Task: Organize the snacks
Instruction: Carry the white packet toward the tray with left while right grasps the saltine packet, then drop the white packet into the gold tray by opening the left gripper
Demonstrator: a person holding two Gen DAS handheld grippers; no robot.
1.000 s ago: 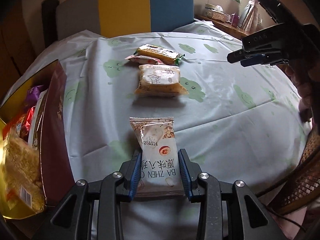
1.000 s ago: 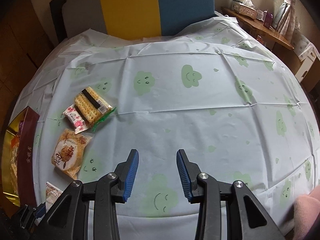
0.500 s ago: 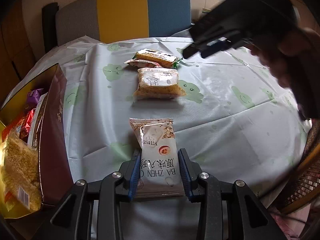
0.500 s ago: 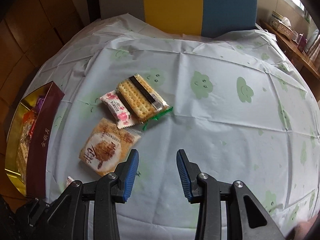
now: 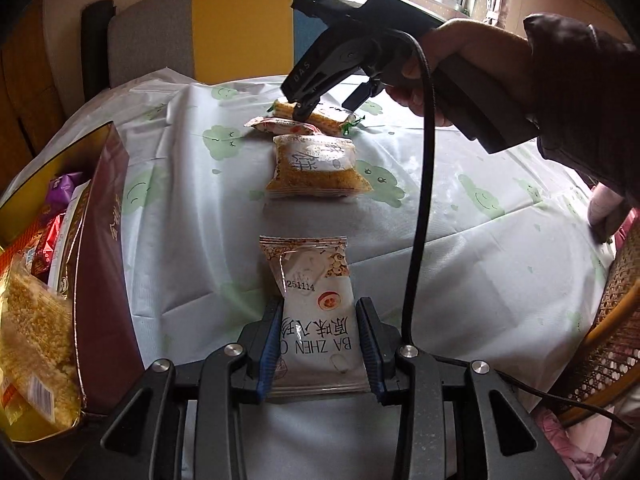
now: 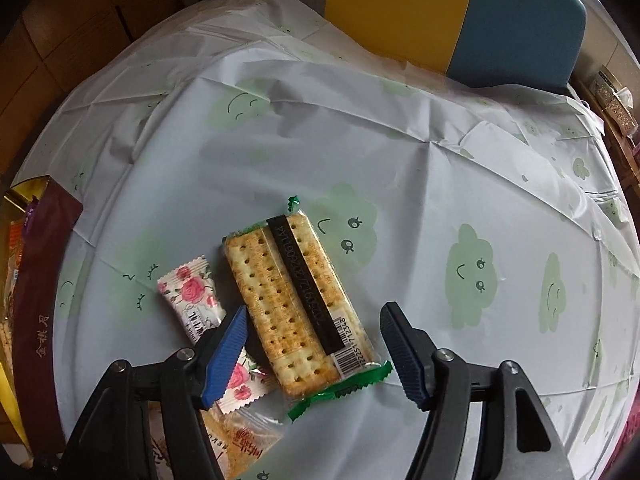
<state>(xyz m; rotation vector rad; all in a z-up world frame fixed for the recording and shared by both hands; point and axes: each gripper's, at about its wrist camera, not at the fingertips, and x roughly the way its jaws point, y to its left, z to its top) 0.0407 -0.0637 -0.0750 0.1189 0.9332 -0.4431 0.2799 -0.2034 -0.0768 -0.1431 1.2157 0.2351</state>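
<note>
Cracker pack point(image 6: 298, 306): light, brittle, slippery; lying between right gripper point(image 6: 312, 354) fingers, just opening wide (grip long sides gently).

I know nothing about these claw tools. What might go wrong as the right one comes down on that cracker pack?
1. The right gripper, whose jaws have just been opening, straddles the clear cracker packet with green ends; its left finger overlaps the rose-printed white wrapper, so both might get pinched.
2. Squeezing could crack the crackers.
3. Its black cable hangs beside the white packet in the left gripper and might snag.
</note>
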